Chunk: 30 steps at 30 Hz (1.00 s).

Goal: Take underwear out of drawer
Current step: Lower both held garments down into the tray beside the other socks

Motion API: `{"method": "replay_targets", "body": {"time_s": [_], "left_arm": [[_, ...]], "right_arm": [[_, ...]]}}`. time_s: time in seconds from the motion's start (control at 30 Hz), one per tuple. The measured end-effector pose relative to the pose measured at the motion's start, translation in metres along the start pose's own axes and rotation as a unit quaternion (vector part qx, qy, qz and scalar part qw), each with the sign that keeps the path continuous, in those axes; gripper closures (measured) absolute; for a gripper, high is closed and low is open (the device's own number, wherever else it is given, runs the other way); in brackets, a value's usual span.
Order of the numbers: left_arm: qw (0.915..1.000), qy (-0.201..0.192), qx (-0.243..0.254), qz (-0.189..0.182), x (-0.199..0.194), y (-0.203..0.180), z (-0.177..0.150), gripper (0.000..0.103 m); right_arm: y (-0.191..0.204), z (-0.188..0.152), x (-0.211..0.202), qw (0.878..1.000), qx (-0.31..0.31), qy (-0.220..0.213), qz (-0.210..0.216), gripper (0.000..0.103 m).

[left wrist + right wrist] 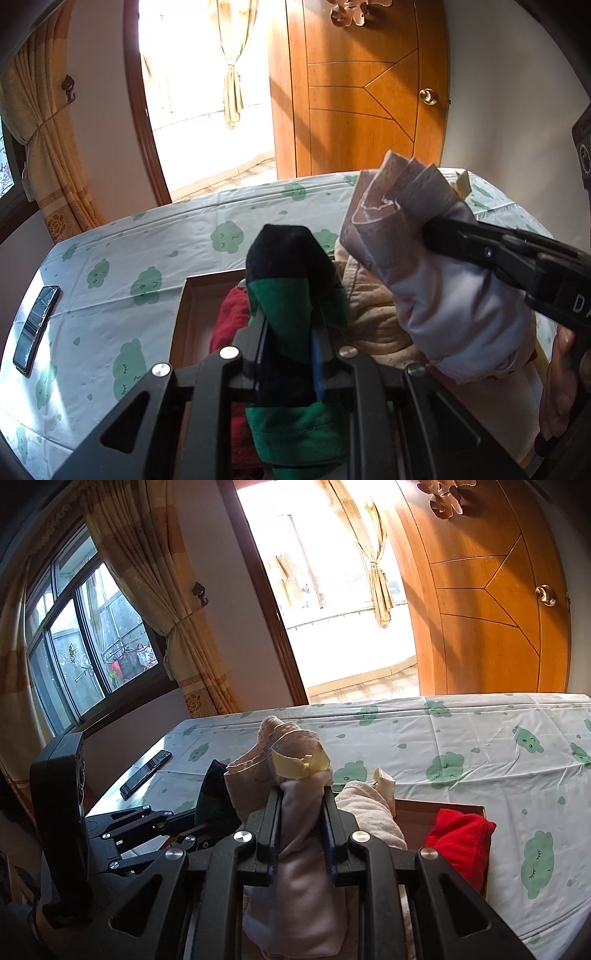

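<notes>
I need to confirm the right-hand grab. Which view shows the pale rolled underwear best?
The left wrist view: the pale rolled underwear shows whole from the side, lifted above the drawer, with the right gripper shut across it. The right wrist view shows it only end-on, between that gripper's jaws.

- A home bedroom is being shown.
- A bed [461, 738] is being covered by a white sheet printed with green clouds.
- Yellow patterned curtains [147, 572] are being held back beside a window [81, 635].
- A panelled wooden door [362, 88] is being left open.
</notes>
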<state>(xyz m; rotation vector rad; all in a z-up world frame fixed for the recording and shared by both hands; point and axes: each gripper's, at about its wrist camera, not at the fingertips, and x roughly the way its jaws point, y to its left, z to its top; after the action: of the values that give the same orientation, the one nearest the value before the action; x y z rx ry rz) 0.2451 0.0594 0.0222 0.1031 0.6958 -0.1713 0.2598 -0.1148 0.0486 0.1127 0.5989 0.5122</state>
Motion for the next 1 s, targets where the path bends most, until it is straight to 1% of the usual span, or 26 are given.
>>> {"method": "replay_targets", "body": {"time_s": [0.37, 0.43, 0.7, 0.83, 1.0], "left_arm": [[0.9998, 0.02, 0.009, 0.0, 0.006, -0.004, 0.0, 0.086], [0.9997, 0.023, 0.009, -0.001, 0.007, -0.005, 0.0, 0.086], [0.9994, 0.033, 0.011, -0.003, 0.01, -0.005, 0.001, 0.085], [0.9993, 0.036, 0.013, -0.003, 0.011, -0.006, 0.0, 0.085], [0.9992, 0.038, 0.014, -0.001, 0.012, -0.006, -0.001, 0.082]], "right_arm": [[-0.006, -0.005, 0.006, 1.0, 0.009, 0.011, -0.001, 0.081], [-0.006, -0.005, 0.008, 1.0, 0.008, 0.019, -0.002, 0.081], [0.0, -0.007, 0.015, 0.999, -0.014, 0.033, -0.025, 0.081], [0.0, -0.007, 0.017, 0.999, -0.018, 0.035, -0.029, 0.081], [0.001, -0.009, 0.021, 0.998, -0.019, 0.048, -0.037, 0.081]]}}
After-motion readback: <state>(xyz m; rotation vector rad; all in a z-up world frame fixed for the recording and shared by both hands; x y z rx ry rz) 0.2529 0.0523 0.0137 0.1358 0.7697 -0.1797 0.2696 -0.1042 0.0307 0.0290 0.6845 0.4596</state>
